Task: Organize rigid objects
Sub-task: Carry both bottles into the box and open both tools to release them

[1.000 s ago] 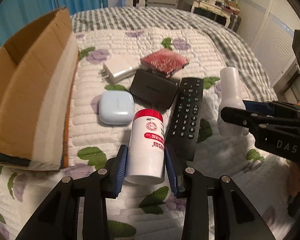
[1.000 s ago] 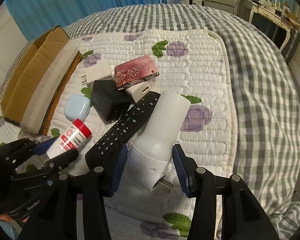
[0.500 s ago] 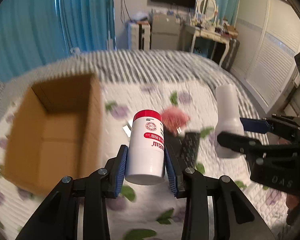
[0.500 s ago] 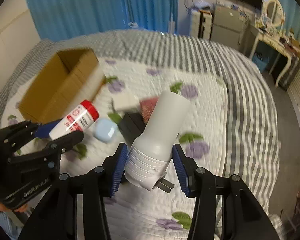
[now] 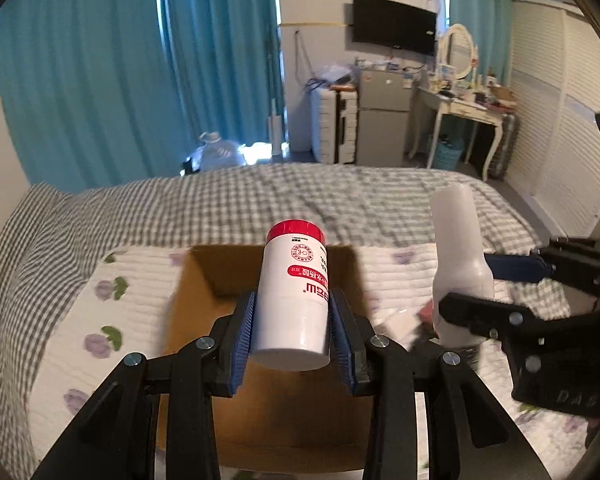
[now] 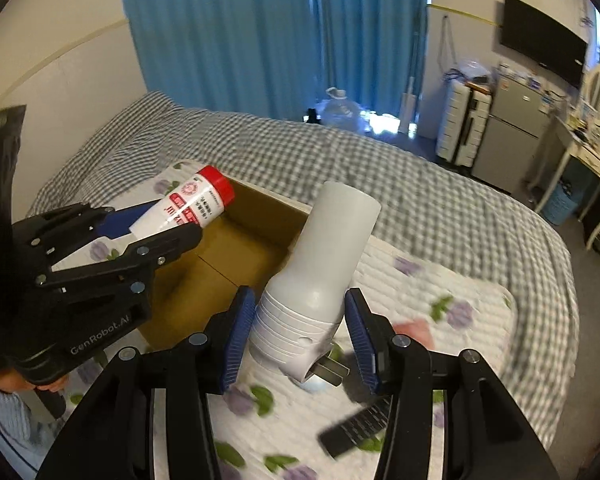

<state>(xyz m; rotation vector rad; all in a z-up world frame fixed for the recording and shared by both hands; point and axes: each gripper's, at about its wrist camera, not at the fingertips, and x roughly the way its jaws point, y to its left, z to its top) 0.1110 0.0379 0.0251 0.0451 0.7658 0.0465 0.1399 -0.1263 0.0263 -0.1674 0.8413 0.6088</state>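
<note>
My left gripper [image 5: 294,344] is shut on a white bottle with a red cap [image 5: 294,292] and holds it in the air over the open cardboard box [image 5: 204,344]. My right gripper [image 6: 300,340] is shut on a white plug-in device with metal prongs [image 6: 320,276], held above the quilt just right of the box [image 6: 236,264]. The left gripper and bottle [image 6: 188,208] show in the right wrist view over the box's left side. The right gripper and device [image 5: 460,264] show at the right of the left wrist view.
A black remote [image 6: 356,428], a pink case [image 6: 416,328] and a pale blue case [image 6: 314,387] lie blurred on the flowered quilt [image 6: 452,292] right of the box. The checked bedspread [image 5: 260,200] lies beyond. Furniture stands against the far wall.
Both grippers have risen from the quilt with their objects and swung left toward the box. The left gripper's bottle is now above the box opening.
</note>
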